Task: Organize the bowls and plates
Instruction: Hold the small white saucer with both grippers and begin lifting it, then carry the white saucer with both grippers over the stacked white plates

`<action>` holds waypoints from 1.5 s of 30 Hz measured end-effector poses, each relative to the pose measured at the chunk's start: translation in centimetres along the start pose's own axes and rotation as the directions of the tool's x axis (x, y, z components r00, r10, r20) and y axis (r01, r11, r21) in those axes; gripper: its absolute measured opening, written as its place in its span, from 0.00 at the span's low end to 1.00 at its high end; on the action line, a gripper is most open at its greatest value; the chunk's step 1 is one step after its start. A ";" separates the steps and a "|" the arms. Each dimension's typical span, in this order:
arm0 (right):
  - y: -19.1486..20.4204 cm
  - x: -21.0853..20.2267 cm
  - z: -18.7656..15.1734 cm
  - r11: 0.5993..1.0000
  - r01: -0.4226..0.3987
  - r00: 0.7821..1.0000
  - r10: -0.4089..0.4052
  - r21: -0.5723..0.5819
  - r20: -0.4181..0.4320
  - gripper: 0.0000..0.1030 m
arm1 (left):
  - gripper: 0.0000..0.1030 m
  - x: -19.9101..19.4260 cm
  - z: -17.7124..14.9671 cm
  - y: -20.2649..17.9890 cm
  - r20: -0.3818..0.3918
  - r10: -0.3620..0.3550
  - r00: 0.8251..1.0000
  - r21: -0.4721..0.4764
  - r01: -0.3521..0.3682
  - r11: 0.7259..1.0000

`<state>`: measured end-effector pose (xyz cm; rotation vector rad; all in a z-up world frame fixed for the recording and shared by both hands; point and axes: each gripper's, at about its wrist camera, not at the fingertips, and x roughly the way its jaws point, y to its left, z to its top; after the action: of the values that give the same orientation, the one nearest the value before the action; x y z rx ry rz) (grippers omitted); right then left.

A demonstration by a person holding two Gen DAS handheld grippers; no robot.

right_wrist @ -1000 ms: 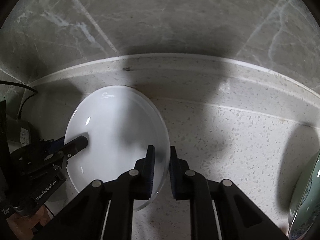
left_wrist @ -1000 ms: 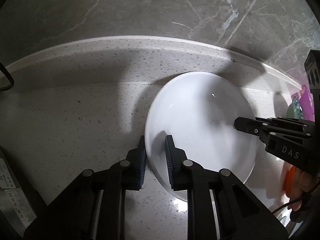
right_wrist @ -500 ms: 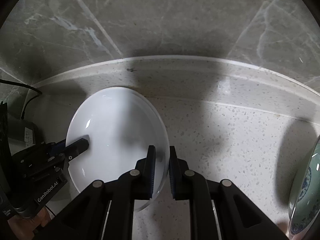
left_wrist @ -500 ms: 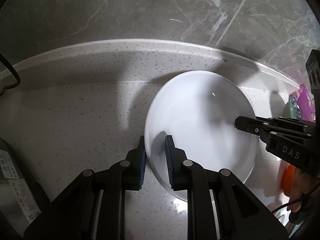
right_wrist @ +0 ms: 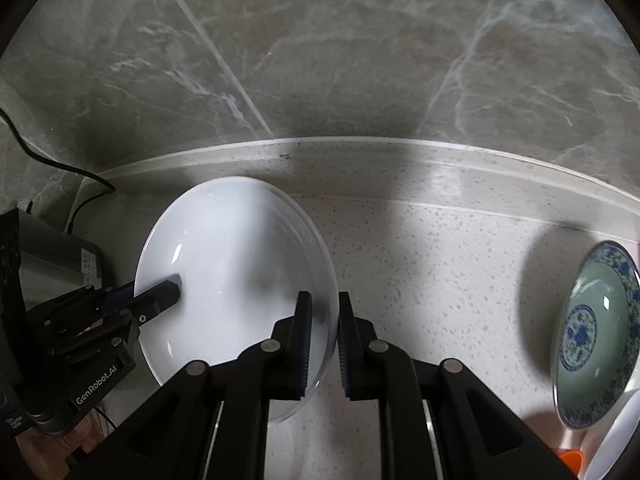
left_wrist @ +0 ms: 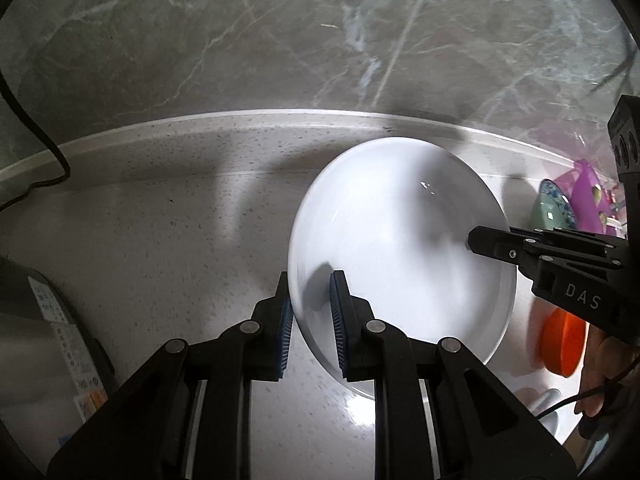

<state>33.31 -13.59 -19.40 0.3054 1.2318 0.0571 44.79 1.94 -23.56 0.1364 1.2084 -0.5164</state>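
Observation:
A white plate (left_wrist: 400,248) hangs tilted a little above the speckled countertop (left_wrist: 160,240), held from both sides. My left gripper (left_wrist: 310,280) is shut on its left rim, blue pads on either face of the edge. My right gripper (right_wrist: 322,300) is shut on the opposite rim. The same plate (right_wrist: 240,260) fills the lower left of the right wrist view. There the left gripper (right_wrist: 160,292) reaches in from the left, one finger over the plate. In the left wrist view the right gripper (left_wrist: 480,240) comes in from the right.
A green plate with a blue pattern (right_wrist: 596,340) leans at the right, an orange bowl (left_wrist: 564,340) in front of it. A grey appliance (left_wrist: 48,320) with a black cable (left_wrist: 40,160) stands at the left. A marble wall (right_wrist: 360,60) closes the back.
Both grippers have risen together with the white plate. The counter looks farther off, more wall shows, and the patterned plate at the right has come further into view.

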 end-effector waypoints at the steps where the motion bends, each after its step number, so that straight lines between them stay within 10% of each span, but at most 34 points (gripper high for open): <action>1: 0.1 -0.3 -0.2 1.000 0.000 1.000 0.000 0.000 0.003 0.14 | 0.15 -0.6 -0.2 -0.4 0.003 0.000 1.000 0.002 0.000 1.000; 22: -2.6 -10.5 -9.1 1.000 -0.026 0.997 0.025 0.008 0.072 0.13 | 0.16 -9.2 -7.1 -9.7 0.046 -0.039 0.998 0.078 0.035 0.996; 45: -9.7 -17.9 -23.5 0.995 -0.077 0.994 0.072 0.066 0.084 0.13 | 0.16 -15.4 -24.5 -21.7 -0.021 -0.106 0.994 0.130 0.107 0.986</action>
<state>4.16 -21.88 -12.51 0.4106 1.1428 0.0658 10.13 -3.28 -14.66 0.1880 1.1998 -0.6896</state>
